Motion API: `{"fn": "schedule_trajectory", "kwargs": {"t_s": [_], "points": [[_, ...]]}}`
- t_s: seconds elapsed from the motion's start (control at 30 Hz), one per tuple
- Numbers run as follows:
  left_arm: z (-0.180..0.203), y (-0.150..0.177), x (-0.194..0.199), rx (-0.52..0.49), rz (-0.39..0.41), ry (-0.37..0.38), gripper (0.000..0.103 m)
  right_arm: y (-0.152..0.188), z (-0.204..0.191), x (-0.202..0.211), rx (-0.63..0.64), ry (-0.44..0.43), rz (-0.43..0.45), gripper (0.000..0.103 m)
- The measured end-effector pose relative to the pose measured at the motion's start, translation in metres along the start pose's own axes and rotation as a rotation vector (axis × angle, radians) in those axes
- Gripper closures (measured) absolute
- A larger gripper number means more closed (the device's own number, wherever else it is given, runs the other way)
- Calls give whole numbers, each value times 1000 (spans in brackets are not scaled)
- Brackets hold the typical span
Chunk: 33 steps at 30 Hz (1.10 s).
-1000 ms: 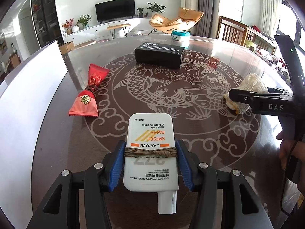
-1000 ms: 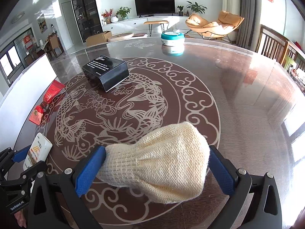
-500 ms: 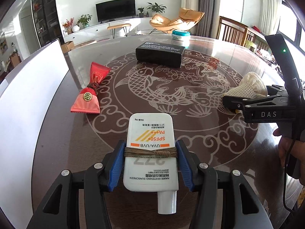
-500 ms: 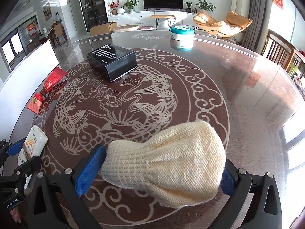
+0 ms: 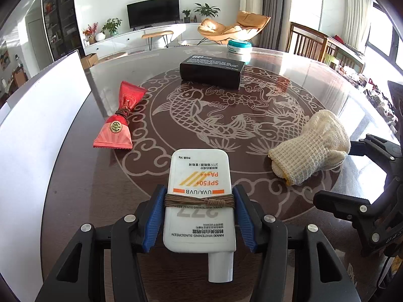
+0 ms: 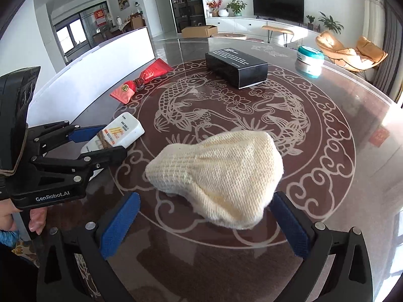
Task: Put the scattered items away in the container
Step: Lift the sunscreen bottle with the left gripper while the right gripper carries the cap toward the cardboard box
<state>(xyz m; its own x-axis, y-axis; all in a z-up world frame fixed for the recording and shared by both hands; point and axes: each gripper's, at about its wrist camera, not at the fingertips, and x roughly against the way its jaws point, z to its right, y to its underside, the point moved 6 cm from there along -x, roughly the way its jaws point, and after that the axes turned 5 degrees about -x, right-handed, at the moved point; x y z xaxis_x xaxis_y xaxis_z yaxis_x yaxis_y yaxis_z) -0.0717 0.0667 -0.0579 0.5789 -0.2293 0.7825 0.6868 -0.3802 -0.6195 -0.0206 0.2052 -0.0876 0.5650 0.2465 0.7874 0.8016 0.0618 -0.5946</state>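
The left gripper [image 5: 199, 216] is clamped on the white sunscreen tube [image 5: 200, 196]. The right gripper [image 6: 204, 224] stands apart around the cream knitted cloth [image 6: 219, 173]. At ten o'clock lies the red packet [image 5: 118, 123]; at twelve, the black box [image 5: 212, 70], farthest.

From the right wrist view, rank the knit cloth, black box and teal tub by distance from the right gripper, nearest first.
1. Knit cloth: lying between the right gripper fingers.
2. Black box: mid-table, beyond the fish pattern.
3. Teal tub: far right edge.
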Motion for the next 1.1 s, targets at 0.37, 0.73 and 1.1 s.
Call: {"fn": "schedule_trajectory", "kwargs": {"t_s": [0.37, 0.73, 1.1], "points": [[-4, 4, 4, 9, -3, -21, 49, 20, 8, 15, -88, 135, 6, 0], [-28, 22, 16, 78, -8, -73, 48, 19, 5, 11, -85, 179, -27, 0], [-28, 22, 15, 79, -8, -73, 48, -20, 37, 11, -428, -59, 80, 0]]}}
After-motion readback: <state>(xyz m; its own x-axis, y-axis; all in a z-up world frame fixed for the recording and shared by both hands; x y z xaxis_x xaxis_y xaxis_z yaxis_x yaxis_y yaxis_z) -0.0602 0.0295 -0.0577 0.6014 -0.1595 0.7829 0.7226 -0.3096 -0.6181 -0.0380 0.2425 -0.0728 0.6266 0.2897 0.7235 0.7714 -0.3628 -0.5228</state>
